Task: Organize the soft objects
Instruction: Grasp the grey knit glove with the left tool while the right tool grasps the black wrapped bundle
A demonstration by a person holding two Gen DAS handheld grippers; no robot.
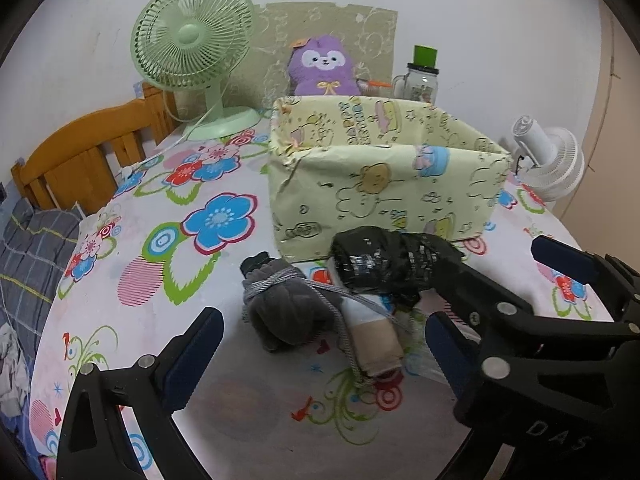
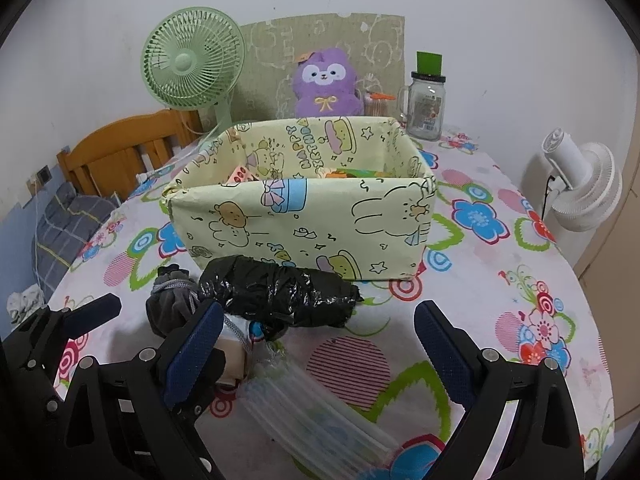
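A yellow paper-wrapped box (image 1: 384, 184) stands open-topped on the flowered table; it also shows in the right wrist view (image 2: 304, 220) with a few items inside. In front of it lie a black plastic roll (image 1: 380, 264) (image 2: 280, 292), a grey cloth bundle tied with cord (image 1: 288, 308) (image 2: 172, 300), a beige and white folded cloth (image 1: 376, 340) and a clear plastic packet (image 2: 316, 420). My left gripper (image 1: 320, 348) is open around the grey bundle and cloth. My right gripper (image 2: 320, 344) is open, above the clear packet, its fingers (image 1: 560, 256) beside the black roll.
A green fan (image 1: 192, 48), a purple plush toy (image 1: 324, 68) and a glass jar with a green lid (image 1: 422, 76) stand behind the box. A white fan (image 2: 580, 188) stands at the right edge. A wooden bed frame (image 1: 80, 152) and bedding lie left.
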